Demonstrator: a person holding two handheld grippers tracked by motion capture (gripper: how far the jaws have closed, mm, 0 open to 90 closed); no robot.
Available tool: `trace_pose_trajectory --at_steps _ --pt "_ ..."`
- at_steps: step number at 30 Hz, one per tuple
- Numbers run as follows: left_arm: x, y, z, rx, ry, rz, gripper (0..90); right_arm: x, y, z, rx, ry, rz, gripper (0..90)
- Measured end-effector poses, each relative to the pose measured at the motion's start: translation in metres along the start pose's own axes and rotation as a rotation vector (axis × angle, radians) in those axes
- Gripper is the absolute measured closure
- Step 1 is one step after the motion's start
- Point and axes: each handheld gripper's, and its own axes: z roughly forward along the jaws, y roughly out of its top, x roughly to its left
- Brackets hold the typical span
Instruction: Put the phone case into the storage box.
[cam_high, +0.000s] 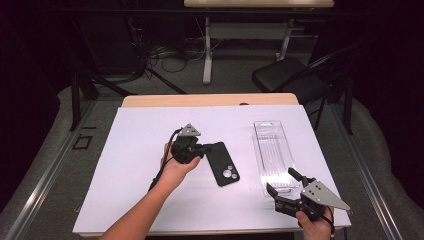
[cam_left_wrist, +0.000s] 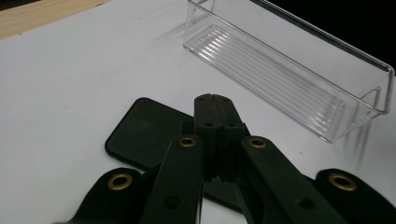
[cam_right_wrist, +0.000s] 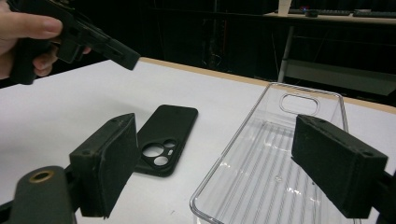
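- Nearest, at lower right in the high view, right gripper (cam_high: 283, 181): jaws spread wide, holding nothing, tips at the near end of the clear ribbed plastic tray (cam_high: 272, 152).
- Left gripper (cam_high: 205, 149), centre: jaws shut together over the matte black phone case (cam_high: 222, 163); whether they touch it is unclear.
- Right gripper view shows the case's camera cutouts.

High view: up above the near edge, looking forward and down over the whole tabletop (cam_high: 150, 200).
Left tool view: riding low, close behind its jaws, facing the clear tray (cam_left_wrist: 289, 79) ahead.
Right tool view: low, tray just ahead between its jaws.
Shared: black phone case (cam_right_wrist: 163, 140) and tray in all three.
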Motion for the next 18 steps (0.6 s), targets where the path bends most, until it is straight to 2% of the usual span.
trace_pose_trajectory --at_steps 4,11,18 --pt "0.000 0.004 0.017 0.037 0.004 0.001 90.0 -0.001 0.000 0.000 0.002 -0.003 -0.005 14.0" --pt "0.000 0.011 0.044 0.052 0.026 -0.007 90.0 -0.001 -0.001 0.001 0.005 0.003 -0.003 14.0" --pt "-0.005 0.013 0.072 0.101 0.008 -0.004 90.0 -0.002 -0.001 0.001 0.003 0.001 -0.003 14.0"
